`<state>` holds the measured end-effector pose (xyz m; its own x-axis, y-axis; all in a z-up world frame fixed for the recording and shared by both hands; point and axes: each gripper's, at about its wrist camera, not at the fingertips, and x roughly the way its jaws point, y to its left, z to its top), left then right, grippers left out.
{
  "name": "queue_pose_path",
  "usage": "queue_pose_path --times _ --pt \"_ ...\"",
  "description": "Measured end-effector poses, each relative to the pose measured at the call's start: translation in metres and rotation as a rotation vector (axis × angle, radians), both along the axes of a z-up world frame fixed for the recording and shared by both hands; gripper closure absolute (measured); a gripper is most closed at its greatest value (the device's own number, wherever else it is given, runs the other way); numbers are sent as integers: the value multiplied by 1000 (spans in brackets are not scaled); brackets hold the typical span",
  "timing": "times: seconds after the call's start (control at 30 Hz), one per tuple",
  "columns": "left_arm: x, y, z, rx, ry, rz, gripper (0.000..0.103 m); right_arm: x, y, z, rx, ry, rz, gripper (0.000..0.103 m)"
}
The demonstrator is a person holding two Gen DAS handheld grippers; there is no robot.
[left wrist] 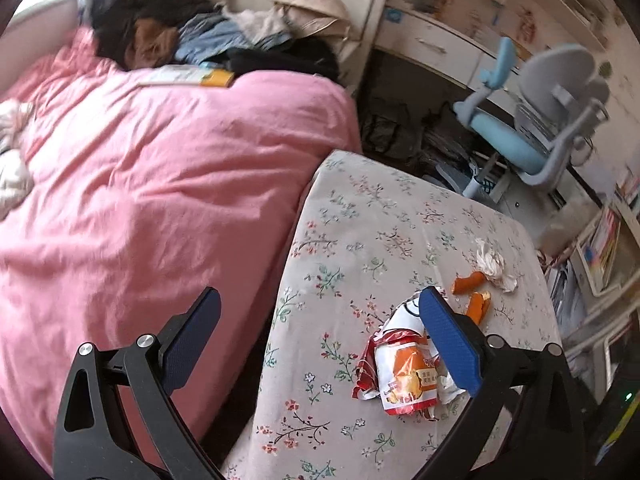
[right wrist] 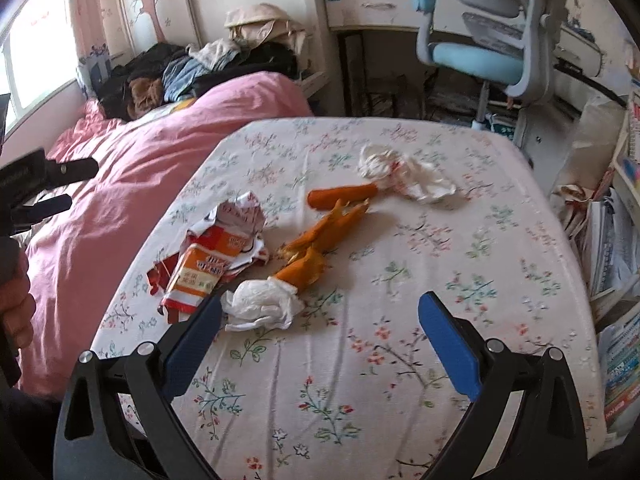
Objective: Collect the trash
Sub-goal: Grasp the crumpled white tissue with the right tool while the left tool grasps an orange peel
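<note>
Trash lies on the floral tablecloth (right wrist: 400,300): crumpled tissue (right wrist: 260,306) just ahead of the right gripper (right wrist: 320,332), jaws spread, empty. Orange-and-white wrapper (right wrist: 212,264), print illegible, ahead-left; orange peels (right wrist: 320,236) beyond. Left gripper (left wrist: 320,328) open, empty, wrapper by its right finger.

Right gripper (right wrist: 320,340) jaws wide above floral table (right wrist: 400,360); crumpled tissue (right wrist: 260,306) touching left finger; torn wrapper (right wrist: 216,256) beside.
</note>
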<state>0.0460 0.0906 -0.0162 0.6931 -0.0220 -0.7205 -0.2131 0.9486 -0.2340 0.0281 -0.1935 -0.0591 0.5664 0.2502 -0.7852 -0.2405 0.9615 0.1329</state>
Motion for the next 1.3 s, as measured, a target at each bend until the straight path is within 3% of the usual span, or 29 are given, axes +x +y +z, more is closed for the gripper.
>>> queue_pose_path --times 0.2,0.33,0.5,0.57,0.67,0.73,0.93,1.1,1.3 --pt "4 -13 -3 62 19 -38 7 9 13 -14 98 81 27 9" --pt "12 -20 -1 102 25 -63 7 16 24 -22 95 112 53 21" --pt "18 -21 1 90 29 -60 7 24 29 -30 96 124 64 26" --pt "23 -22 2 86 31 -62 7 28 29 -39 98 166 74 47" --pt "28 -31 2 90 31 -86 7 27 25 -39 98 167 102 67" --pt "32 -41 2 109 31 -108 7 24 19 -37 95 160 111 71" --pt "50 -90 -8 139 53 -215 7 14 -10 -23 71 129 103 72" --pt "75 -149 -26 224 79 -332 8 12 -41 -17 56 128 51 72" --pt "103 -214 -63 311 160 -459 26 7 -71 -10 102 125 16 70"
